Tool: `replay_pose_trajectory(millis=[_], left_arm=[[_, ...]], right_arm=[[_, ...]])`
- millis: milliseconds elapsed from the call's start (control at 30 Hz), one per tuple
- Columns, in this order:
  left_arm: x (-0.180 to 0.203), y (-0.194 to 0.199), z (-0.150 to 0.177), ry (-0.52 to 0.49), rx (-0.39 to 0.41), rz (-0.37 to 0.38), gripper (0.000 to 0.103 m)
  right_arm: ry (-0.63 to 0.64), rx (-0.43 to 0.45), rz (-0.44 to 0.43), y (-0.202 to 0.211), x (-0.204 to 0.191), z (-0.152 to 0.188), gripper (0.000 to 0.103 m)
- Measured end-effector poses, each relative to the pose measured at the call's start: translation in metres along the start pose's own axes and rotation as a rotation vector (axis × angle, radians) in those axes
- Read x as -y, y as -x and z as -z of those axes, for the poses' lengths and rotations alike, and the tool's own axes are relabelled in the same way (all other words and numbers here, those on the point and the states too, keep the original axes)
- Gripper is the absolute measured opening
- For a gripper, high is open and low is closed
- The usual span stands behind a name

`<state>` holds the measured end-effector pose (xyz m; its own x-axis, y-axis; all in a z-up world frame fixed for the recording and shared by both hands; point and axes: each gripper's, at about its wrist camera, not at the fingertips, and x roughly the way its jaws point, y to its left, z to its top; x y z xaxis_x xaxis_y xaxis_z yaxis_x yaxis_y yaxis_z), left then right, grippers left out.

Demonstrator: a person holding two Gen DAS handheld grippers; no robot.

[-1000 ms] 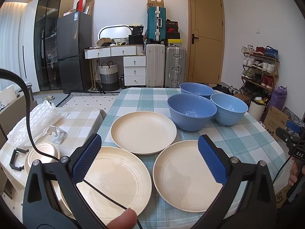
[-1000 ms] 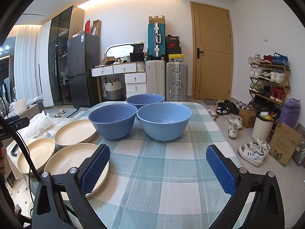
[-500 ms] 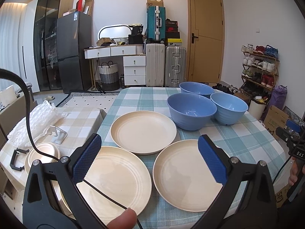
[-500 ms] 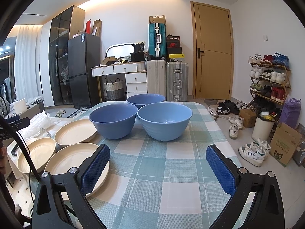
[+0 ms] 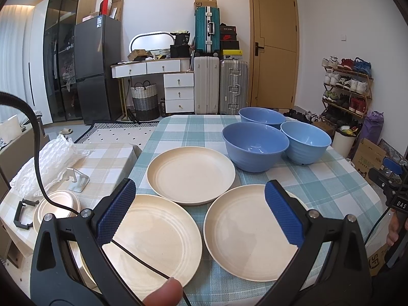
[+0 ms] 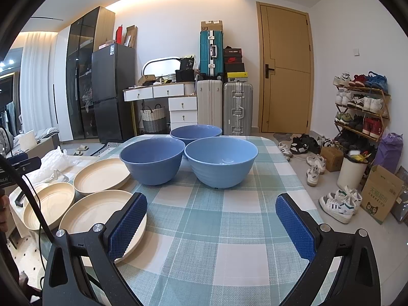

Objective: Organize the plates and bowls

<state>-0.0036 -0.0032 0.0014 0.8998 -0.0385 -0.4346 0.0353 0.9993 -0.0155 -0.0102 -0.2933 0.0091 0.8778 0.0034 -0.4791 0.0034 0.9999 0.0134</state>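
Three cream plates lie on the checked tablecloth (image 5: 331, 186): one near left (image 5: 153, 239), one near right (image 5: 244, 232), one behind them (image 5: 191, 173). Beyond them three blue bowls stand upright and close together: a darker one (image 5: 255, 150), a lighter one (image 5: 306, 140) and one at the back (image 5: 262, 117). My left gripper (image 5: 200, 188) hovers open above the near plates, holding nothing. My right gripper (image 6: 211, 200) is open over bare cloth in front of the darker bowl (image 6: 153, 160) and the lighter bowl (image 6: 220, 162), with the nearest plate (image 6: 97, 216) by its left finger.
A lower side table to the left carries bubble wrap (image 5: 51, 158), a metal stand (image 5: 79, 178) and a small stack of cream dishes (image 5: 56, 206). Right of the table are the floor, shoes (image 6: 339, 204), a cardboard box (image 6: 382, 196) and a shoe rack (image 6: 362, 107).
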Motion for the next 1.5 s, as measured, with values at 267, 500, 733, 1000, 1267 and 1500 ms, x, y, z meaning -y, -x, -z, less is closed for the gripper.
replay_pose_trajectory(millis=[267,500,733,1000,1267,1500], left_arm=[[0.0,0.0,0.001,-0.002,-0.002,0.0,0.101],[0.001,0.0,0.0,-0.001,-0.002,-0.002,0.101],[0.002,-0.001,0.0,-0.001,-0.004,-0.008,0.101],[-0.004,0.004,0.003,-0.001,-0.003,-0.017,0.101],[-0.043,0.016,-0.002,0.033,-0.042,-0.078,0.101],[-0.088,0.026,-0.005,0.074,-0.075,-0.136,0.101]], right_arm=[[0.014,0.0,0.002,-0.001,-0.001,0.001,0.103],[0.014,0.001,0.002,-0.001,-0.002,0.001,0.103],[0.011,0.001,-0.011,0.0,-0.004,0.0,0.103],[0.026,-0.003,-0.046,-0.003,-0.016,-0.001,0.103],[0.085,-0.008,-0.143,-0.009,-0.05,-0.011,0.103],[0.152,-0.021,-0.233,-0.018,-0.088,-0.02,0.103]])
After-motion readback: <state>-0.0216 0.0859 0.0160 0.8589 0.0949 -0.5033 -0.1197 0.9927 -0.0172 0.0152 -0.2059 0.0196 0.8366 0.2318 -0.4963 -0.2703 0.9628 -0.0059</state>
